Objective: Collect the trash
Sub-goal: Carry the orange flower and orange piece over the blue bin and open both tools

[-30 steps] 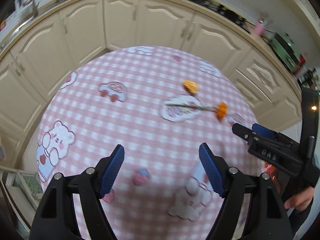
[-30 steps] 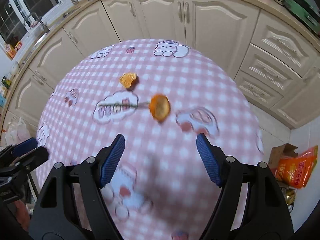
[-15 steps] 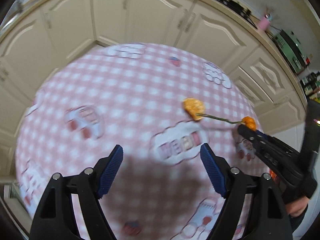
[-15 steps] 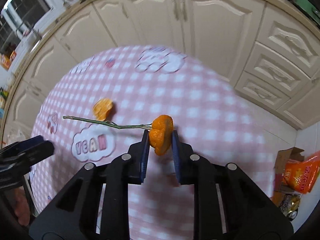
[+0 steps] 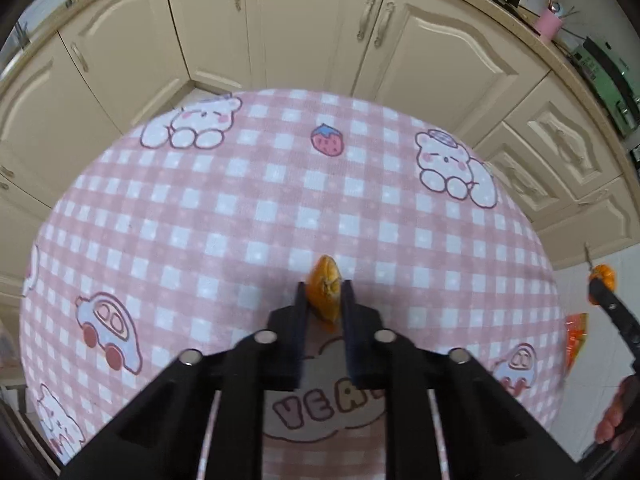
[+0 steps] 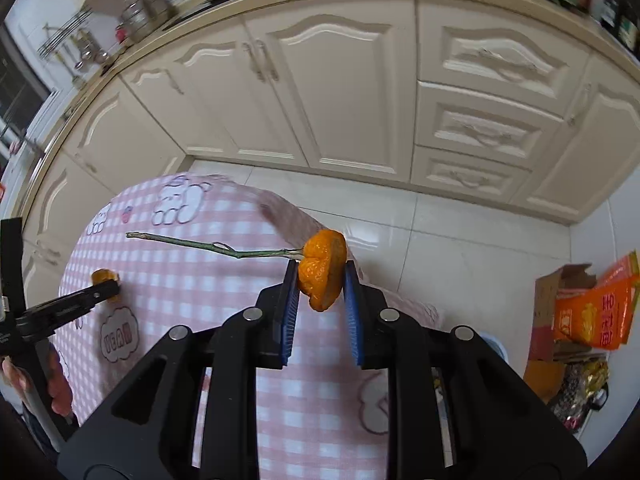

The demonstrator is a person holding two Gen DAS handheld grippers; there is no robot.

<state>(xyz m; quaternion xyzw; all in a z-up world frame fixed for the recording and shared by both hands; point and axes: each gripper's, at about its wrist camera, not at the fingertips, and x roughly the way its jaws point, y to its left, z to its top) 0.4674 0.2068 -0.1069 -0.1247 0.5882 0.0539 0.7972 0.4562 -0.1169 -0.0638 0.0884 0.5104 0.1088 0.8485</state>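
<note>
A small piece of orange peel [image 5: 325, 276] rests on the pink checked tablecloth [image 5: 200, 220]. My left gripper [image 5: 324, 294] points steeply down and its jaws are closing on that peel, with the pads pressing both sides. My right gripper [image 6: 320, 286] is shut on a second orange peel [image 6: 322, 268], whose long green stem [image 6: 212, 246] sticks out to the left. It holds this peel lifted over the table's right edge. The left wrist view has the right gripper [image 5: 598, 292] and its peel [image 5: 604, 274] at the far right. The left gripper [image 6: 108, 288] lies at the left of the right wrist view.
Cream kitchen cabinets [image 6: 340, 100] curve around behind the round table. Past its right edge is white tiled floor [image 6: 460, 232]. An open cardboard box [image 6: 560, 280] and orange snack bags [image 6: 592, 312] lie on that floor. A hand [image 6: 56, 388] holds the left gripper's handle.
My left gripper came down and forward over the small peel and shut on it. My right gripper, shut on the stemmed peel, lifted it and swung it right, off the cloth.
</note>
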